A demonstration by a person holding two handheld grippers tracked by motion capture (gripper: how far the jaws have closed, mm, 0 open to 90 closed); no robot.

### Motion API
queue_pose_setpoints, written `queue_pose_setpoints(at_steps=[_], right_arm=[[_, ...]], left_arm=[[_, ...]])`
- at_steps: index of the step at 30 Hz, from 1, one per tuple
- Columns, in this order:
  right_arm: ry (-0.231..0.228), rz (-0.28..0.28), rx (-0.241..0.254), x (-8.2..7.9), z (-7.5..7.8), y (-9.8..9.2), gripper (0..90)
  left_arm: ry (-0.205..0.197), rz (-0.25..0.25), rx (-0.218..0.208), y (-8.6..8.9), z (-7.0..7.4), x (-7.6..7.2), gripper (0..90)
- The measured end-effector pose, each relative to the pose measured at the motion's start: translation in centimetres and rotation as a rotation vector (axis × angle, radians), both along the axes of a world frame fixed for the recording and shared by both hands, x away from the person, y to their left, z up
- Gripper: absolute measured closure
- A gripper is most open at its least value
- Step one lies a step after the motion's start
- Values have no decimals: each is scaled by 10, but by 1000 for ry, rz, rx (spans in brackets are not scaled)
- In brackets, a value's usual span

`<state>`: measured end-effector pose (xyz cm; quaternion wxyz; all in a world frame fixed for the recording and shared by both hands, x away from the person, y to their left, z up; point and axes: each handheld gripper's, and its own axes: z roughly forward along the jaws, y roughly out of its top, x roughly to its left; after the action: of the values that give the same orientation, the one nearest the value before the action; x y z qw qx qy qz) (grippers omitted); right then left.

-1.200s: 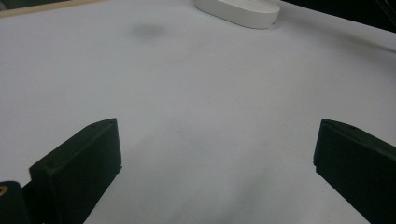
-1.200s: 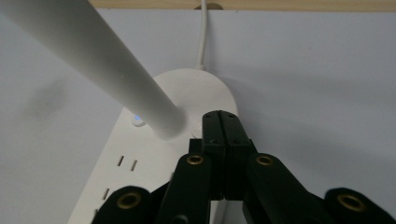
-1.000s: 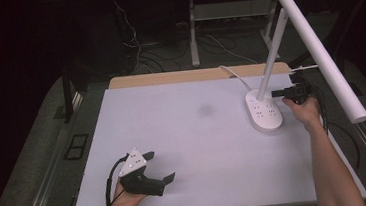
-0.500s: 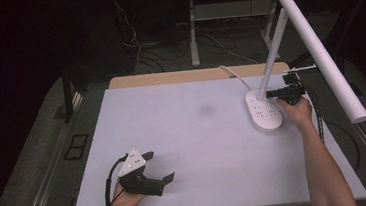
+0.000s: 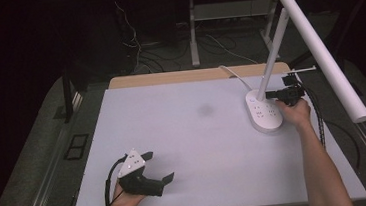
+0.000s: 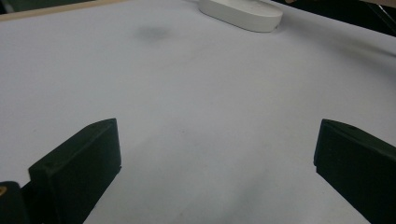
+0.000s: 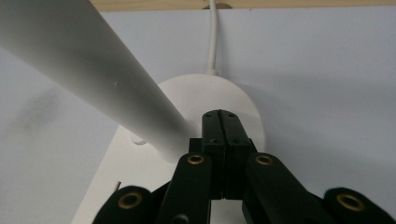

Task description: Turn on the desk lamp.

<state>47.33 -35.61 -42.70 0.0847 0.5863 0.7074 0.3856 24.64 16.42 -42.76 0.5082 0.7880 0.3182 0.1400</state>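
Jaws pressed together, the right gripper (image 5: pixel 270 94) hovers above the white desk lamp (image 5: pixel 266 112) base; the left gripper (image 5: pixel 157 168), jaws spread wide, rests on the table (image 5: pixel 190 147).

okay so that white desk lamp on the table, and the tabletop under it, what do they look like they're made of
Desk lamp: most likely moulded plastic, matte white; the base and the arm look smooth and seamless with soft, dull highlights. Painted metal for the arm can't be ruled out.
Tabletop: pale matte sheet, maybe laminate or a mat, with a faint grey smudge; a light wood edge shows at the far side.
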Motion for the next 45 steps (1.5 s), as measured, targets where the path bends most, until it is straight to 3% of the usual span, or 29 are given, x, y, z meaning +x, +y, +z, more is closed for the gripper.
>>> queue_pose_setpoints(at_steps=[3,7,10,17,23,45], right_arm=[[-22,4,-14,0,-1,0,894],[-28,5,14,-1,2,-1,891],[-46,6,-2,-2,6,-1,892],[-47,6,5,-7,13,-6,892],[-62,21,-28,-13,22,-7,891],[-98,45,-79,-51,49,7,892]], left_arm=[[-1,-3,3,0,0,0,0],[3,4,0,1,0,1,0],[4,4,2,1,0,1,0],[-1,7,2,1,0,1,0],[-4,8,2,1,0,0,0],[-16,-8,-8,3,3,-3,0]])
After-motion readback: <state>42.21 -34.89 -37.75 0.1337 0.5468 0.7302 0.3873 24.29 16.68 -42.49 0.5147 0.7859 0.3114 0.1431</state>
